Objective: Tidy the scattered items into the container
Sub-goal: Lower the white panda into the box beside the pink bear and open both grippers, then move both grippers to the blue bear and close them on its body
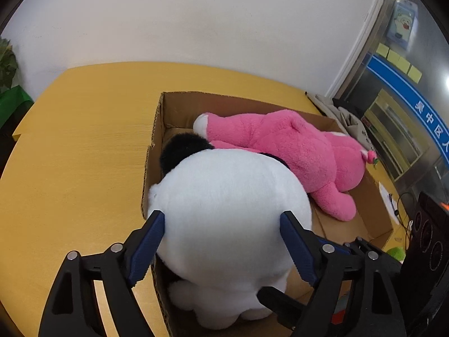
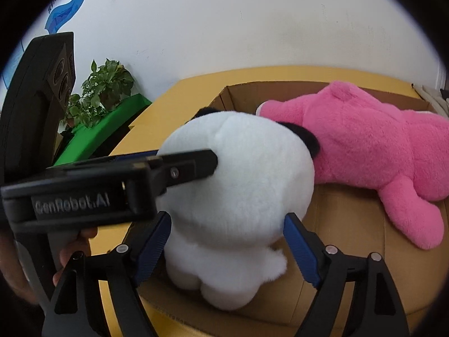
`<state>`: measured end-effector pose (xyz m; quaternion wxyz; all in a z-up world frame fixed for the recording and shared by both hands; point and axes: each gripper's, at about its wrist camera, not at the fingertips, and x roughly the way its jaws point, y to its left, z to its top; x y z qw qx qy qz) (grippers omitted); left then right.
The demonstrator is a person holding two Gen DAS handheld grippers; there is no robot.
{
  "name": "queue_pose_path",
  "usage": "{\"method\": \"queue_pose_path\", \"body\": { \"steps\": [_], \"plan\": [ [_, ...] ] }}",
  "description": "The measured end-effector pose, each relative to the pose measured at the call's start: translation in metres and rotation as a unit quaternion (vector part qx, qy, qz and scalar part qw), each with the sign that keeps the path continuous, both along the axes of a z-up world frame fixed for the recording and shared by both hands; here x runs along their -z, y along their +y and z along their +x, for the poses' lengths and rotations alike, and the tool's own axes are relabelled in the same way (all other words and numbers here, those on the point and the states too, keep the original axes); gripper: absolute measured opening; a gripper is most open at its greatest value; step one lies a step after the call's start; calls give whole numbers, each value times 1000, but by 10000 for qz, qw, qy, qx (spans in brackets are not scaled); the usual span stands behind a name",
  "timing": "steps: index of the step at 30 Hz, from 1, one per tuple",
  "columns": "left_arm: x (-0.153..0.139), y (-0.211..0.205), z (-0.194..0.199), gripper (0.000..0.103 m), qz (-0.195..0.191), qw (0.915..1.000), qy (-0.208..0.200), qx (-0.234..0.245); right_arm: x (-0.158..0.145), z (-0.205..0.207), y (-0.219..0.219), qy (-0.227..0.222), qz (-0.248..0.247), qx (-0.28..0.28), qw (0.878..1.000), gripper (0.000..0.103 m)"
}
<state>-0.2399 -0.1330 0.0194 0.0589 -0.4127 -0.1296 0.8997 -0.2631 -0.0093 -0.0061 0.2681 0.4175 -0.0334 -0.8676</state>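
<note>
A white plush toy with black ears [image 1: 224, 193] sits in the near end of an open cardboard box [image 1: 179, 104]. A pink plush bear [image 1: 294, 148] lies on its side further in. My left gripper [image 1: 221, 241] has its blue pads against both sides of the white toy's head. In the right wrist view the white toy [image 2: 241, 174] stands in the box [image 2: 345, 213] beside the pink bear [image 2: 364, 137]. My right gripper [image 2: 227, 250] straddles the toy's lower body, pads close to it. The left gripper's finger [image 2: 193, 163] presses the toy's head.
The box rests on a yellow wooden table [image 1: 78, 146]. A potted plant [image 2: 103, 90] on a green stand is beyond the table's far left corner. A white wall lies behind. Black equipment [image 1: 429, 224] and cables sit at the right of the box.
</note>
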Motion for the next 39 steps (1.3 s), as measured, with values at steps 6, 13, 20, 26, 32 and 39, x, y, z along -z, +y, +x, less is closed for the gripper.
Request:
{"method": "queue_pose_path", "body": {
  "steps": [6, 13, 20, 26, 32, 39],
  "plan": [
    [-40, 12, 72, 103, -153, 9956, 843, -385, -37, 57, 58, 612, 60, 467, 9970, 94],
    [-41, 44, 122, 103, -137, 9956, 846, -379, -65, 105, 118, 1150, 655, 1060, 9855, 103],
    [-42, 61, 141, 103, 41, 9958, 874, -255, -79, 133, 138, 1360, 855, 1161, 9802, 103],
    [-47, 84, 149, 103, -23, 9959, 907, 1, -84, 143, 144, 1445, 862, 1183, 9786, 103],
    [-48, 98, 150, 103, 1, 9964, 842, 129, -82, 148, 157, 1345, 792, 1277, 9795, 103],
    [-48, 106, 153, 103, -27, 9967, 800, 164, -81, 151, 169, 1316, 749, 1308, 9798, 103]
  ]
}}
